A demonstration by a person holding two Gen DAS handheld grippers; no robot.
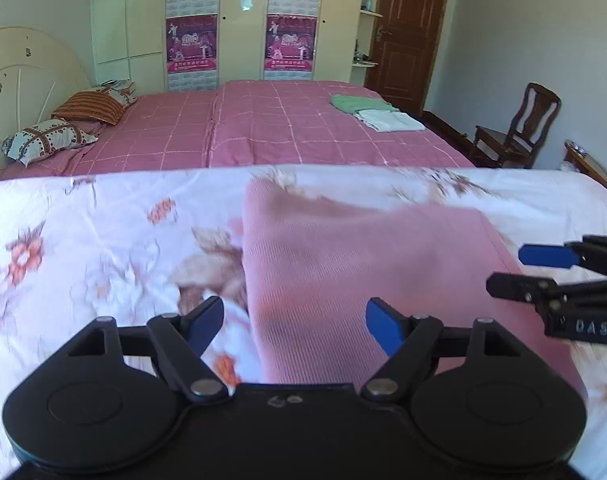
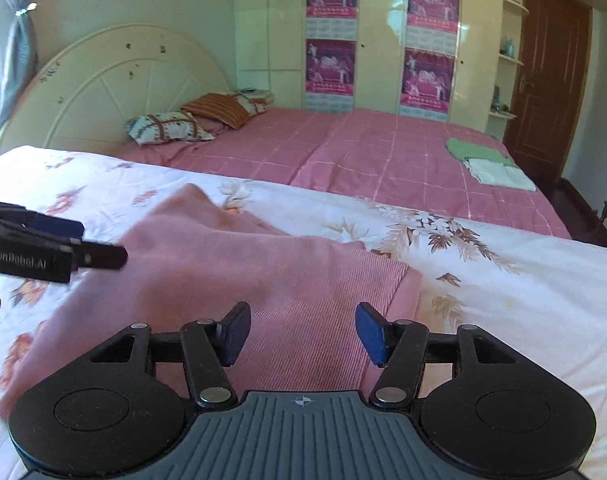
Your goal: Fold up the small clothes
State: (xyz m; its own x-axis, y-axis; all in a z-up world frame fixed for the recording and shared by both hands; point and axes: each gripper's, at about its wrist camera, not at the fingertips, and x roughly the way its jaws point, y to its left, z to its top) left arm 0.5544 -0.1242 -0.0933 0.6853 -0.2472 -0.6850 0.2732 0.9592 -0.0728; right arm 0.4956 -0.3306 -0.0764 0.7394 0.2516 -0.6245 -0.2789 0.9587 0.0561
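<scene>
The left claw is hovering with its blue fingers spread wide, gripping nothing. The pink ribbed garment is lying directly beneath and ahead of it on the floral quilt, with the garment's left edge running just inside the claw's left finger. The right claw is likewise spread apart and empty, sitting low over the same garment, whose right edge is falling just beyond its right finger. In the left wrist view the right claw is coming into frame from the right side, near the garment's far right border.

The garment is looking partly folded: it is forming a rough rectangle with one straight long edge. In the right wrist view, though, its far portion is bunching up into a raised ridge ahead and to the left of the claw, so the fold is not lying flat. I judge that at least one more fold or a smoothing pass is remaining for this piece.

Far ahead of both claws, on the pink checked bed, a green folded piece and a white folded piece are resting side by side, touching. These are suggesting that two items are already done and this pink one is the one in hand.
</scene>
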